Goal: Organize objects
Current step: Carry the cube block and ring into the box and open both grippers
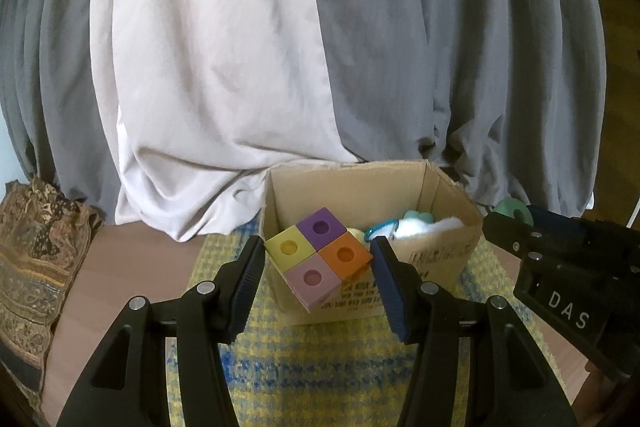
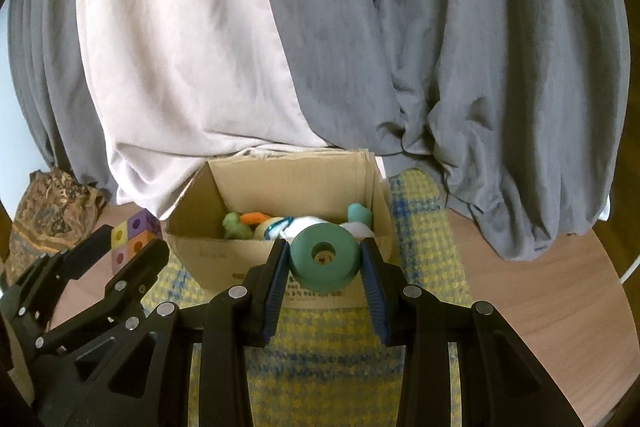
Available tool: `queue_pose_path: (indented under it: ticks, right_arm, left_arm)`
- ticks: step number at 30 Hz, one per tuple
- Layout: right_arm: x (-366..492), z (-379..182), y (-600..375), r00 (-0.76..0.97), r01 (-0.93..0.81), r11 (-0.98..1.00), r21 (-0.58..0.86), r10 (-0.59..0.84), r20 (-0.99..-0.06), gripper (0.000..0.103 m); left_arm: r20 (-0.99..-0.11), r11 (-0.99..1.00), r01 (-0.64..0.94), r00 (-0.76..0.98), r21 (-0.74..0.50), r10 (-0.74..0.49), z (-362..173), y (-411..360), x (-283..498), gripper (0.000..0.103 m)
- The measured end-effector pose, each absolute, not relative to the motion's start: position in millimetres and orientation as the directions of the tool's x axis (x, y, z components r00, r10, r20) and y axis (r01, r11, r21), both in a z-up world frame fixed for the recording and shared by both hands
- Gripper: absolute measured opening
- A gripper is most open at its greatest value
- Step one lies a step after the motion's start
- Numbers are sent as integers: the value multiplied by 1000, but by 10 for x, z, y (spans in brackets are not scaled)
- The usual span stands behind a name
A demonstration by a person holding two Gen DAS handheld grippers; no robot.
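Both tools were loaded just short of the open cardboard box [image 2: 280, 239]: left tool [image 1: 318, 267] clamping the four-colour cube block [image 1: 318, 259], right tool [image 2: 324, 263] pinching the green ring [image 2: 324, 259], box dead ahead.

Four-colour block [image 1: 319, 255] yellow, purple, orange, pink, green ring [image 2: 323, 256], yellow-blue checked mat [image 2: 424, 227]

Four-colour block [image 1: 318, 255], green ring [image 2: 323, 254], both gripped
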State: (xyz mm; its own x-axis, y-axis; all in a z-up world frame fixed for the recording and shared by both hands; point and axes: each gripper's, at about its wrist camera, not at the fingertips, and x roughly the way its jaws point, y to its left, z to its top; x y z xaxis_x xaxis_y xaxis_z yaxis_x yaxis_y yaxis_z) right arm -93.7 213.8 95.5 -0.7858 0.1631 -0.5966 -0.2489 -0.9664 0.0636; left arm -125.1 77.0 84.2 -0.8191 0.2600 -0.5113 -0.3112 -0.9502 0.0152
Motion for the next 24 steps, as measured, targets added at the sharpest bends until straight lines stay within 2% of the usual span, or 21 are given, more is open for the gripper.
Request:
queue_pose_path:
  ticks: [24]
  right_arm:
    - [-1501,1134,2362,-778,-261,-962,81,159,-608,36]
  left_arm:
    - [-523,-944,-328,-808,17,271,1024,980,-1918,54]
